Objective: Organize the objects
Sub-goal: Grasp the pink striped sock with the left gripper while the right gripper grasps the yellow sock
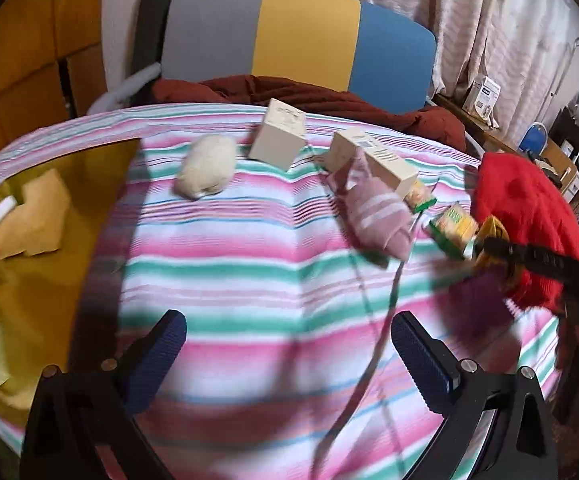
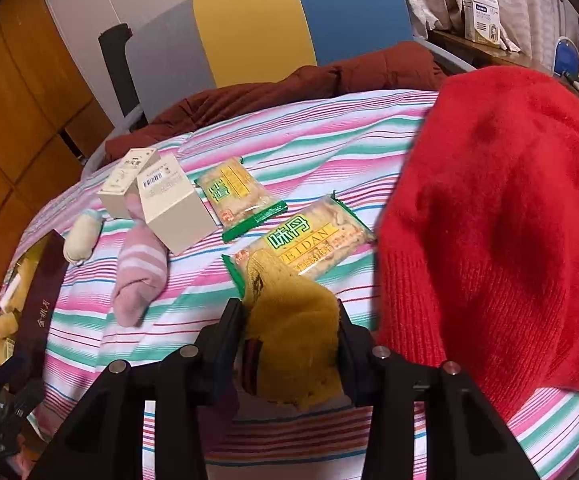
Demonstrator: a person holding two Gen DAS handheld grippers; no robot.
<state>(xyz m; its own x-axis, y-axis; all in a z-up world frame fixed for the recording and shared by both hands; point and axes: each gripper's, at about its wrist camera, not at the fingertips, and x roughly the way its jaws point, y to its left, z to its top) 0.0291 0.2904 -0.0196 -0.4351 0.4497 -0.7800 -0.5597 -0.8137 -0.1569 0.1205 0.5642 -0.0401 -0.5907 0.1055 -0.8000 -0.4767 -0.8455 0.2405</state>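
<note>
A: What does your left wrist camera give you?

B: Your left gripper (image 1: 289, 356) hangs with jaws wide and nothing between them, above the pink, green and white striped bedsheet (image 1: 249, 264). A fluffy cream sock ball (image 1: 207, 168) lies near a square beige carton (image 1: 279, 134), and a pink striped sock (image 1: 373, 212) leans on a long beige box (image 1: 381, 160).

A: And your right wrist camera?

B: Your right gripper (image 2: 291, 332) is clamped on a mustard-yellow rolled sock (image 2: 293, 344), just above a green-edged cracker packet (image 2: 309, 240), beside a red knitted garment (image 2: 501, 220).
</note>
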